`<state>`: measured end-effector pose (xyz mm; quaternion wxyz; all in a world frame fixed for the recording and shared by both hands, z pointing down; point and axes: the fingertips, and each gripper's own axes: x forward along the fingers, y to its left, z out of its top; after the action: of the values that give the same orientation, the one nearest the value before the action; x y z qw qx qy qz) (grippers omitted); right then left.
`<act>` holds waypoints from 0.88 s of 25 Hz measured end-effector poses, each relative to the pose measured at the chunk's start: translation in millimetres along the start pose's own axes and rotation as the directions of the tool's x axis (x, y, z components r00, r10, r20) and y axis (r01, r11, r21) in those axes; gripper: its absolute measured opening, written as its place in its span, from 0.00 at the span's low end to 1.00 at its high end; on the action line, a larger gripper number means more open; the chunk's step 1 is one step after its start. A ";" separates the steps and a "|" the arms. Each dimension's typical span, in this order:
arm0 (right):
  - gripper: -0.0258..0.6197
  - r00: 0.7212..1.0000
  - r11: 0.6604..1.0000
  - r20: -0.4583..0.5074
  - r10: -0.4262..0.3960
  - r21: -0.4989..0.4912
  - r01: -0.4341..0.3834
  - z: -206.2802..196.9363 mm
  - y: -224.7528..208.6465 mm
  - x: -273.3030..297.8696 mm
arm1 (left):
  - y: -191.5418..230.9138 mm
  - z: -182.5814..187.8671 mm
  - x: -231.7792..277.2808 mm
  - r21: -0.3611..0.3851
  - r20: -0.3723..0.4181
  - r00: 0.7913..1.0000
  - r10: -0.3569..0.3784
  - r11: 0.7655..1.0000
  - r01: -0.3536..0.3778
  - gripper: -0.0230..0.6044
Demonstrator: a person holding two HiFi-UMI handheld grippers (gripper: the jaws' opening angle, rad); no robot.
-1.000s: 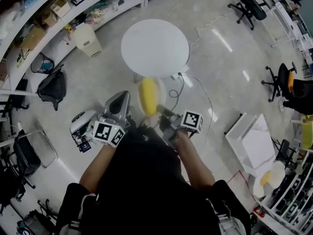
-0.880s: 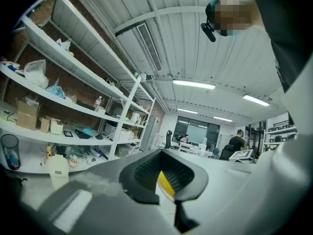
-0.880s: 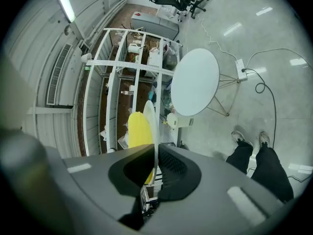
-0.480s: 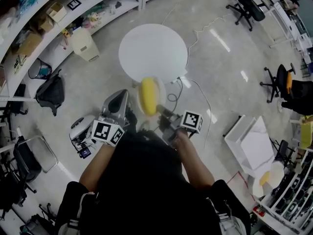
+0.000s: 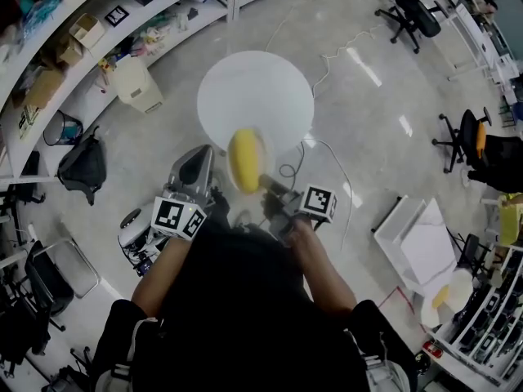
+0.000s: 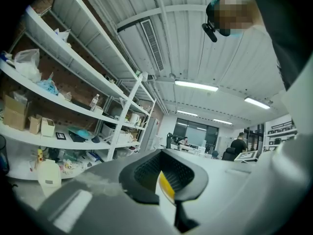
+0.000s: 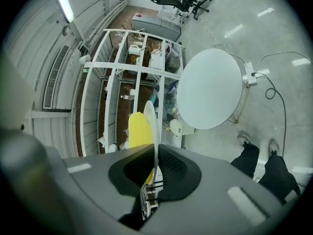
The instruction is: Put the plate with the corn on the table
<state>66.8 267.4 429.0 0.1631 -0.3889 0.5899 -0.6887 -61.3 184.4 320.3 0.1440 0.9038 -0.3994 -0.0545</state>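
The round white bench (image 5: 274,76) is sitting closer in the head view than a second ago, its near rim now just ahead of the right claw (image 7: 155,154). The person is probably walking in, and the carry is likely nearing its end. That claw is clamping the rim of the small white plate (image 7: 150,117), with the yellow corn cob (image 5: 245,160) lying on top, not yet set down. The left claw (image 5: 204,158) is riding just beside the corn, pinched together on nothing. Beyond the smooth bench top, white shelving (image 5: 163,6) and black office chairs (image 5: 409,11) are ringing a pale glossy floor (image 5: 384,137).
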 end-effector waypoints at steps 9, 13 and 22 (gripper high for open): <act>0.09 1.000 1.000 0.024 -0.014 -0.003 0.014 27.7 22.6 48.1 | 47.7 13.9 36.5 -0.011 -0.014 1.000 -0.027 1.000 0.027 0.04; 0.09 0.999 0.999 0.037 -0.033 0.007 0.033 36.3 30.0 71.9 | 73.2 18.9 53.5 -0.003 -0.018 0.998 -0.054 0.999 0.053 0.04; 0.09 0.997 1.000 0.071 -0.019 0.000 0.019 61.4 44.7 107.8 | 113.1 28.3 78.5 -0.029 -0.032 0.997 -0.067 0.997 0.066 0.04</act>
<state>31.5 140.4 424.2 0.1773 -0.4187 0.5801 -0.6758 -94.3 48.1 329.1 0.1615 0.9153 -0.3657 -0.0498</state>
